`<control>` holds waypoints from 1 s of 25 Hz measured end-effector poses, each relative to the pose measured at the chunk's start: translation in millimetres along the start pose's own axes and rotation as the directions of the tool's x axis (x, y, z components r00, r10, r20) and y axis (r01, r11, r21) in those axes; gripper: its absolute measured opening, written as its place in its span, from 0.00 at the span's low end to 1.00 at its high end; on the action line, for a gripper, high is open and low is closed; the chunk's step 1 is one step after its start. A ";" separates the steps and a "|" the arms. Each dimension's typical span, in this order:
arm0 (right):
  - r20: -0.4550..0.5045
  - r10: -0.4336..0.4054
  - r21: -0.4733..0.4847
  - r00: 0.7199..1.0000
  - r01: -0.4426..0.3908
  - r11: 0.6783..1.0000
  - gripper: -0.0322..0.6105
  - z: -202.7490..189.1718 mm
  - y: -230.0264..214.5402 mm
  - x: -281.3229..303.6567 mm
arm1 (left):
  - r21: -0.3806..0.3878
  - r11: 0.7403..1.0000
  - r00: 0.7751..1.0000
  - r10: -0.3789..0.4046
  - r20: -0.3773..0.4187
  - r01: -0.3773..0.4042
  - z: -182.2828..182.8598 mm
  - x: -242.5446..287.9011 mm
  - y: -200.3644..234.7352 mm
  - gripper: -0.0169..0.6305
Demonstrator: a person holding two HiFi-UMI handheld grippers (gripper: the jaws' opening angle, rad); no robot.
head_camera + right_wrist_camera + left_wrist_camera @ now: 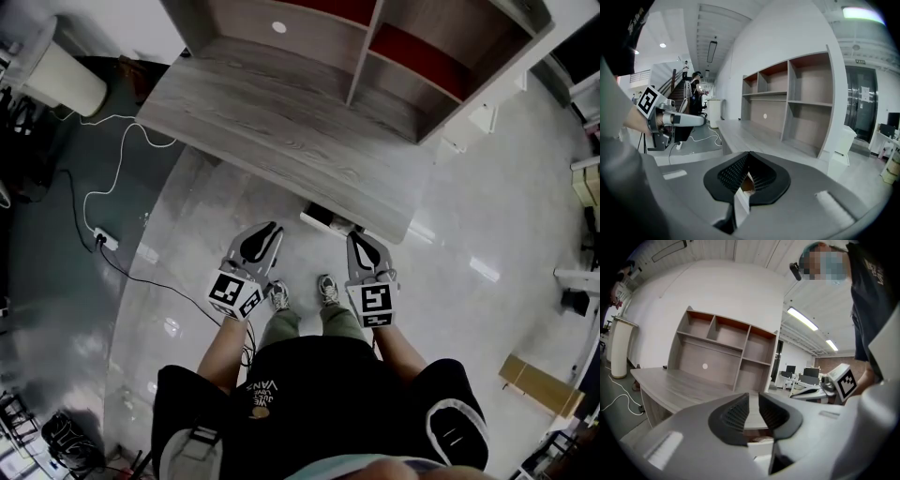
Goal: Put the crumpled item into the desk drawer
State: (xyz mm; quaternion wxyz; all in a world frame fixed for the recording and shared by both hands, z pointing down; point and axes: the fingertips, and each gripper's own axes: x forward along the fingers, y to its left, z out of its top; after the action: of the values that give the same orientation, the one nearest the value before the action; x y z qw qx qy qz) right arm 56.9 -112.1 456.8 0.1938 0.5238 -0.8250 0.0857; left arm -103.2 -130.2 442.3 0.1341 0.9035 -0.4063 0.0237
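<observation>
The left gripper (753,397) holds its jaws narrowly apart with nothing between them. The right gripper (749,155) has its jaws together, also empty. Both hover just in front of the partly open drawer (325,223) under the desk (281,122). A pale lump (760,439) inside that drawer is probably the crumpled item, though this cannot be confirmed. If it sits above the rim, closing the drawer could jam it, and an off-centre push could skew the drawer.
</observation>
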 end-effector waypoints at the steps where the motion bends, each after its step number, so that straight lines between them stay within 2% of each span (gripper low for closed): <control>1: 0.006 0.000 -0.002 1.000 0.000 1.000 0.05 3.6 -0.3 -2.6 | 0.001 1.000 1.000 0.004 0.008 -0.004 5.1 -3.2 -2.4 0.21; 10: 0.064 0.014 -0.016 0.998 -0.013 1.000 0.05 28.3 -1.5 -19.7 | 0.040 0.999 0.998 0.029 0.053 -0.031 35.3 -20.6 -13.4 0.11; 15: 0.087 0.040 -0.022 0.995 -0.038 0.999 0.05 39.4 3.3 -26.1 | 0.032 0.998 0.995 0.049 0.082 -0.052 48.0 -33.4 -18.6 0.11; 25: 0.103 0.079 -0.016 0.992 -0.078 0.997 0.05 53.6 7.1 -26.4 | 0.042 0.992 0.990 0.113 0.081 -0.117 56.5 -53.9 -18.3 0.11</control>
State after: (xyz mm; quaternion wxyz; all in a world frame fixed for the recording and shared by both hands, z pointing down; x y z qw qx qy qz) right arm 48.1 -105.5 397.6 0.1502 0.4936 -0.8544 0.0612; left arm -129.4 -94.2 375.7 0.0954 0.8817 -0.4621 0.0056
